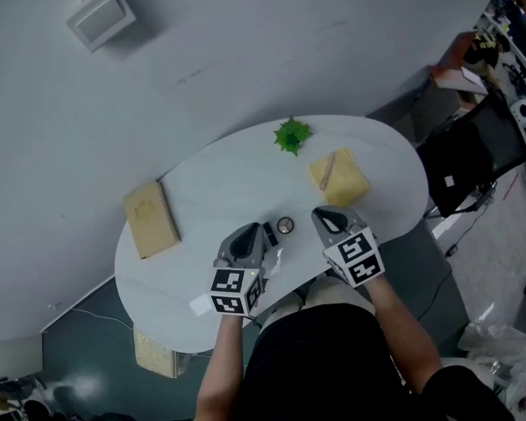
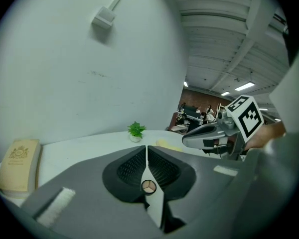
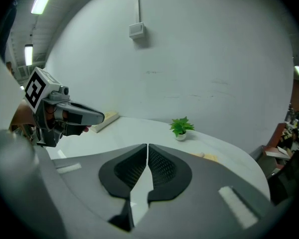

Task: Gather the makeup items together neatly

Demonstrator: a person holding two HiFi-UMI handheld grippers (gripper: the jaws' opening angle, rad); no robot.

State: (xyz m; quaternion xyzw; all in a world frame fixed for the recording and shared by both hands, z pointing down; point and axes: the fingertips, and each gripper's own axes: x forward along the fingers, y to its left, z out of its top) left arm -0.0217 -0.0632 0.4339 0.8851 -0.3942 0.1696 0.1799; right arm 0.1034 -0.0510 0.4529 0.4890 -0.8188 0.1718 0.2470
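A small round compact [image 1: 285, 225] lies on the white oval table [image 1: 228, 174], between my two grippers. In the left gripper view the compact [image 2: 148, 186] shows through the slit below the closed jaws. My left gripper [image 1: 259, 231] is shut, its pads together with nothing between them. My right gripper [image 1: 321, 214], also shut and empty, sits just right of the compact. Beyond it lies a yellow pouch [image 1: 339, 176] with a beige stick [image 1: 326, 172] on top. A tan flat box [image 1: 151, 218] rests at the table's left end.
A small green plant [image 1: 292, 135] stands at the table's far edge, close to the grey wall. A white slip [image 1: 200, 304] lies near the front edge. A black chair [image 1: 473, 152] stands to the right, and a cardboard box [image 1: 158, 353] sits under the table.
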